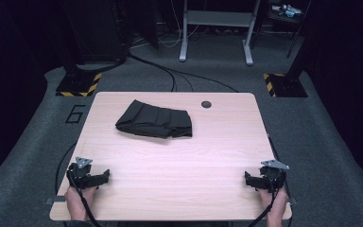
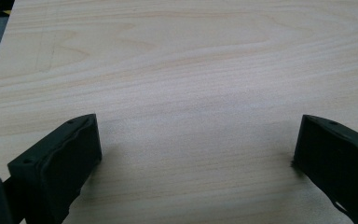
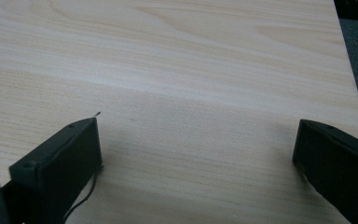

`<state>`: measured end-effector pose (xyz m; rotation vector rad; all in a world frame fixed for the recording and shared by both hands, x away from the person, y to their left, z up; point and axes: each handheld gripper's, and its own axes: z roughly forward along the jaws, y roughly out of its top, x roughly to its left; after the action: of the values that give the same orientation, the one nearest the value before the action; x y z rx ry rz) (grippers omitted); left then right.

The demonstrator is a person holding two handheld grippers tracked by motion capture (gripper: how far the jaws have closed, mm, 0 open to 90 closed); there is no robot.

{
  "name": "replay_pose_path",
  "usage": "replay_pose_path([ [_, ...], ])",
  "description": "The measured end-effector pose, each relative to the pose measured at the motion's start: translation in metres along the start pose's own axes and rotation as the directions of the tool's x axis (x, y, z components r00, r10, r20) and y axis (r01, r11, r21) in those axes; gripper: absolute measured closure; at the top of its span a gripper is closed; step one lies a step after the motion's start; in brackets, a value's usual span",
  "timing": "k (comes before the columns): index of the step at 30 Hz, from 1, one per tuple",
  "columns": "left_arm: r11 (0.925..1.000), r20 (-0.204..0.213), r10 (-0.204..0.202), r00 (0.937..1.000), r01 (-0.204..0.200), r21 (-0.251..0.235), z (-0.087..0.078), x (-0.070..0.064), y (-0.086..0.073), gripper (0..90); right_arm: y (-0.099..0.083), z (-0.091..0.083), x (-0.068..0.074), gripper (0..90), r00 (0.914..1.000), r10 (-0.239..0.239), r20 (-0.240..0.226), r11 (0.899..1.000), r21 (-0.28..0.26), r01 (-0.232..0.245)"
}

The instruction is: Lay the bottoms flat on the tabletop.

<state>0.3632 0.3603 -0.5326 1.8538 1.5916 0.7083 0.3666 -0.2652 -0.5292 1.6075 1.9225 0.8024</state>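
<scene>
A folded black cloth point(image 1: 154, 119) lies on the far half of the light wooden table point(image 1: 179, 156), left of centre. My left gripper point(image 1: 105, 176) rests near the front left corner, held by a hand, far from the cloth. In the left gripper view its jaws stand wide apart over bare wood, so the left gripper point(image 2: 196, 140) is open and holds nothing. My right gripper point(image 1: 247, 179) rests near the front right corner. The right gripper point(image 3: 196, 140) is likewise open, with bare table between its jaws.
A small dark round hole point(image 1: 206, 104) sits in the table near its far edge. Cables point(image 1: 170, 73) run over the grey floor behind the table. A grey desk frame point(image 1: 216, 33) stands farther back. Striped black-yellow bases point(image 1: 78, 85) flank the far corners.
</scene>
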Motion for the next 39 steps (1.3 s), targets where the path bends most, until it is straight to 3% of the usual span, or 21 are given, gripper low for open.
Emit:
replay_pose_path([
  [11,0.9999,0.025,-0.001,0.9997,0.0,0.011,0.0,0.001,0.0,0.2,0.001,0.0,0.0,0.9,0.9998,0.003,-0.02,1.0,0.004,-0.003],
  [16,1.0,0.03,0.002,0.9996,-0.002,0.005,0.0,0.001,0.0,0.7,0.002,0.002,0.0,0.9,0.9982,-0.035,-0.048,0.999,0.002,0.035],
  [20,1.0,0.035,0.005,0.9994,-0.006,0.005,0.0,0.002,0.0,0.8,0.005,0.005,0.002,0.9,0.9919,-0.085,-0.095,0.996,-0.003,0.085],
  [21,0.9999,0.039,0.01,0.9992,-0.011,0.009,0.0,0.002,0.0,0.7,0.006,0.006,0.004,0.8,0.9868,-0.111,-0.118,0.994,-0.006,0.111],
  [27,0.9999,0.053,0.014,0.9985,-0.014,0.005,0.0,0.006,0.002,0.1,0.007,0.007,0.005,0.8,0.9826,-0.127,-0.136,0.992,-0.007,0.127],
  [34,0.9997,0.097,-0.002,0.9953,0.005,-0.025,0.0,0.009,0.014,0.5,0.007,0.007,0.005,0.8,0.983,-0.124,-0.135,0.992,-0.007,0.124],
  [39,1.0,0.149,-0.003,0.9888,0.003,-0.003,0.003,0.009,0.029,0.0,0.007,0.007,0.005,0.8,0.9834,-0.123,-0.134,0.992,-0.008,0.123],
])
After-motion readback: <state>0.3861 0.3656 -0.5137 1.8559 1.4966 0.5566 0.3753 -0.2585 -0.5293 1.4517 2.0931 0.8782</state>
